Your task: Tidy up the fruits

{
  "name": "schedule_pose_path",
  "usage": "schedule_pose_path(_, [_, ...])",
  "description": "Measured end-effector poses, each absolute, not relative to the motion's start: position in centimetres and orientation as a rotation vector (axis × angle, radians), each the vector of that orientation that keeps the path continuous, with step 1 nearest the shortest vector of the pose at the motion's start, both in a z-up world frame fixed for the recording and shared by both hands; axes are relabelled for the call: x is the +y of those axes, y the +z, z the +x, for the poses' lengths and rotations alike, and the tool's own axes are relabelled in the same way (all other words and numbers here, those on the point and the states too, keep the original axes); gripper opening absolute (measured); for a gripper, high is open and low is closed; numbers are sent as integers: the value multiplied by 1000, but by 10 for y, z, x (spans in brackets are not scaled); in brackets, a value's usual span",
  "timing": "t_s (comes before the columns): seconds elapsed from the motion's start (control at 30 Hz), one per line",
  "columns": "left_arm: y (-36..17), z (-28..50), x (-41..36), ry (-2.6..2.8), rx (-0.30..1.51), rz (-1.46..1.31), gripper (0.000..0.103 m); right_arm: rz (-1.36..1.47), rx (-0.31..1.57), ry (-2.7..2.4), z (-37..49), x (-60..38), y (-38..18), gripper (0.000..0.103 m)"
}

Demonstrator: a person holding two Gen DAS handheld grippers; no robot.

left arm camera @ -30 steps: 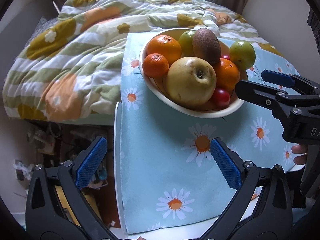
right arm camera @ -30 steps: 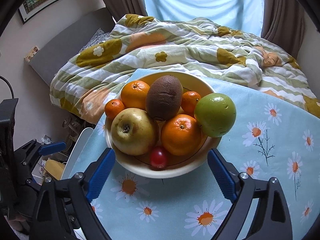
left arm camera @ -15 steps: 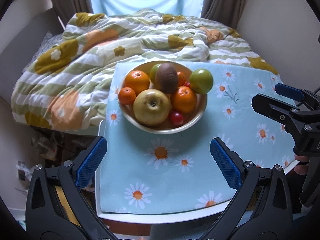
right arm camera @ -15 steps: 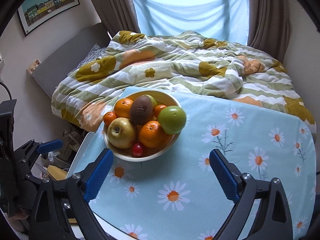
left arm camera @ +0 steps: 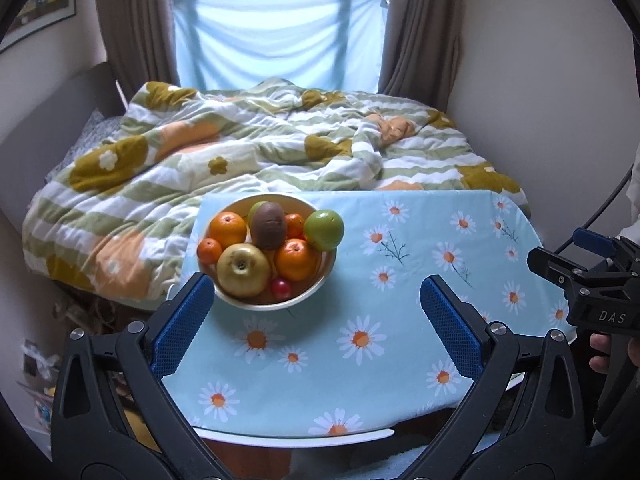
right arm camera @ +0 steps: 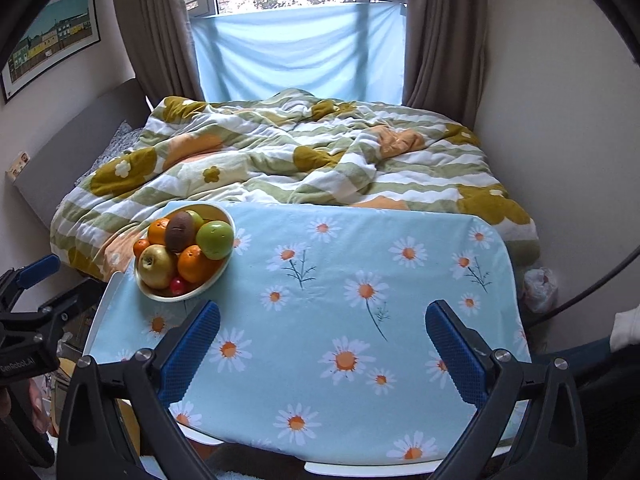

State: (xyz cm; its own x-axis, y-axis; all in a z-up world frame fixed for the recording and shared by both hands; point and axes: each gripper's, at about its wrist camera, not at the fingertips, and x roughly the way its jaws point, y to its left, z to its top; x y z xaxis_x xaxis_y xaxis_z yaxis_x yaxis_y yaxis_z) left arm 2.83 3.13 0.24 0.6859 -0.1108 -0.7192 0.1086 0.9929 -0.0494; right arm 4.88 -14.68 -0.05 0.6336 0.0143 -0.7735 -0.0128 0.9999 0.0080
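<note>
Both claws spread wide and empty, left claw [left arm camera: 312,312] near fruit bowl [left arm camera: 310,295], right claw [right arm camera: 320,336] above tablecloth [right arm camera: 400,280].

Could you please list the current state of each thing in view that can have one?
Left gripper with blue pads: open, empty.
Right gripper with blue pads: open, empty.
Cream round bowl: upright, heaped with fruit.
Brown kiwi: on top of the pile.
Green apple: resting at the rim.
Brown curtains: drawn apart.
</note>
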Motion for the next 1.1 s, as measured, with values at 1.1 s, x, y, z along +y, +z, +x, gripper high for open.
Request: schedule_pose_path(1.1, [19,27,17,-111,737,11,103,31,846,-46,41,-180,9,102])
